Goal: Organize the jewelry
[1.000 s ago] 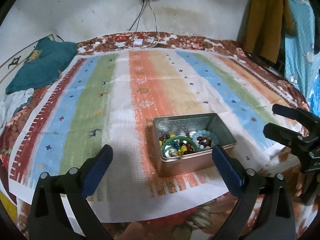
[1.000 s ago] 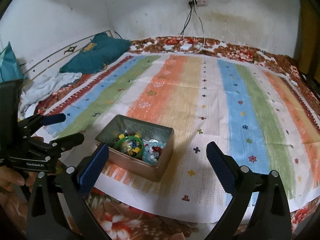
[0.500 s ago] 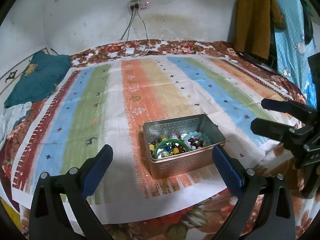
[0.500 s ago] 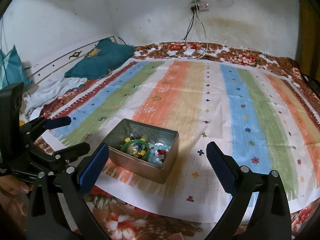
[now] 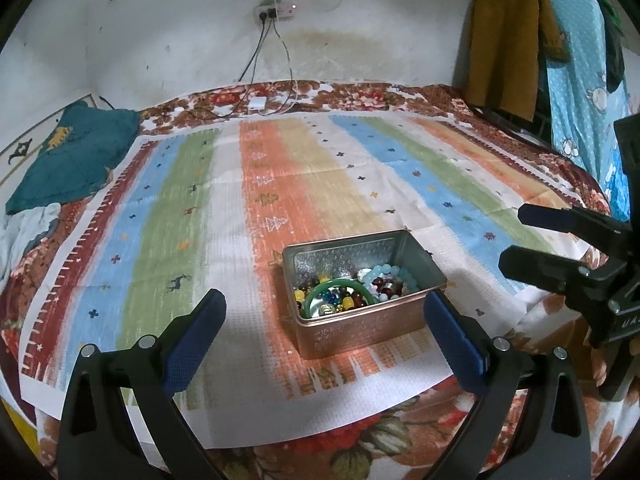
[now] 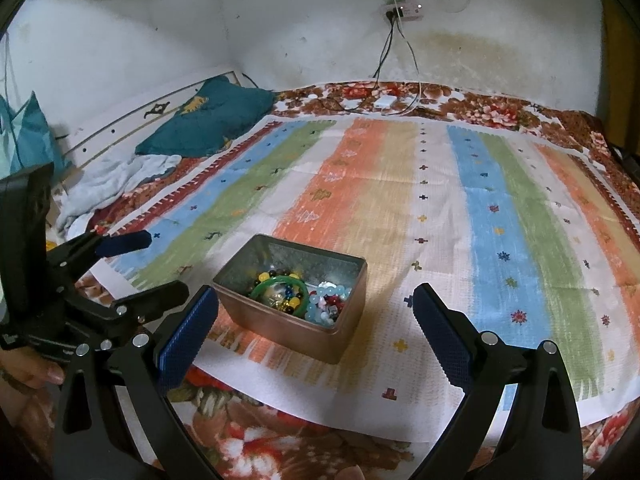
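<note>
Striped cloth [image 5: 248, 184] — tin [image 5: 360, 320] before spread left hand-held gripper [image 5: 324, 332].

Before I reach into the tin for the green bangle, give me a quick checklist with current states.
1. Left gripper open, empty: ok.
2. Right gripper open, empty: ok.
3. Tin lid off, upright on the striped cloth: ok.
4. Green bangle lies on top of the beads, reachable: ok.
5. Bangle free of the bead strands: cannot tell.
6. Grippers apart from each other and the tin: ok.
</note>
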A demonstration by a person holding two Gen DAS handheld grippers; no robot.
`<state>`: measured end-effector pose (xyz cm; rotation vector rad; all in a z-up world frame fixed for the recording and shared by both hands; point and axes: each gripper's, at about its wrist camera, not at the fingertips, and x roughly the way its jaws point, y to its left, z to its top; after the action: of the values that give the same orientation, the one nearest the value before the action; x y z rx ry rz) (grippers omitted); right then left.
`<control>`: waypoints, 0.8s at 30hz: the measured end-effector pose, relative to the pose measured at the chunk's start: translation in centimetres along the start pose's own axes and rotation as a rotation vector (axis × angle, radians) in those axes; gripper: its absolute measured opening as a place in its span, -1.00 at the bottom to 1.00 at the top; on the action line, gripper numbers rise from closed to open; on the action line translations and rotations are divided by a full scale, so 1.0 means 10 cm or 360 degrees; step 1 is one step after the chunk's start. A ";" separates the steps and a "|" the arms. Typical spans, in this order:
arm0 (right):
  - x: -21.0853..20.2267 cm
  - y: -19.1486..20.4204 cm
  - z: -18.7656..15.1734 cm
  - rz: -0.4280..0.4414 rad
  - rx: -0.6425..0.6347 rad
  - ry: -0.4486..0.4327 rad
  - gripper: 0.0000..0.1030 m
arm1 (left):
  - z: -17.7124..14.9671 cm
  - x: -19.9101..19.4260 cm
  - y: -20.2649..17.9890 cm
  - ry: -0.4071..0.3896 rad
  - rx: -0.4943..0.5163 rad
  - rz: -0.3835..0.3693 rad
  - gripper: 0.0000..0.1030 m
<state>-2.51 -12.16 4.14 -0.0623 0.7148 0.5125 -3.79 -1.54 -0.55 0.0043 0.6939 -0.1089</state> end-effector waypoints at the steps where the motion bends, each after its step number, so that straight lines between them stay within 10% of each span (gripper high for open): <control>1: 0.00 0.00 0.00 -0.0001 -0.0005 0.0000 0.91 | 0.00 0.00 0.01 0.0000 -0.0007 -0.0002 0.89; 24: 0.04 -0.03 -0.01 -0.0014 -0.0021 0.0016 0.91 | 0.00 0.00 0.04 0.0007 -0.0060 -0.0008 0.89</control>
<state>-2.15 -12.29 3.77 -0.0803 0.7205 0.5087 -3.75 -1.13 -0.58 -0.0334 0.7000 -0.1007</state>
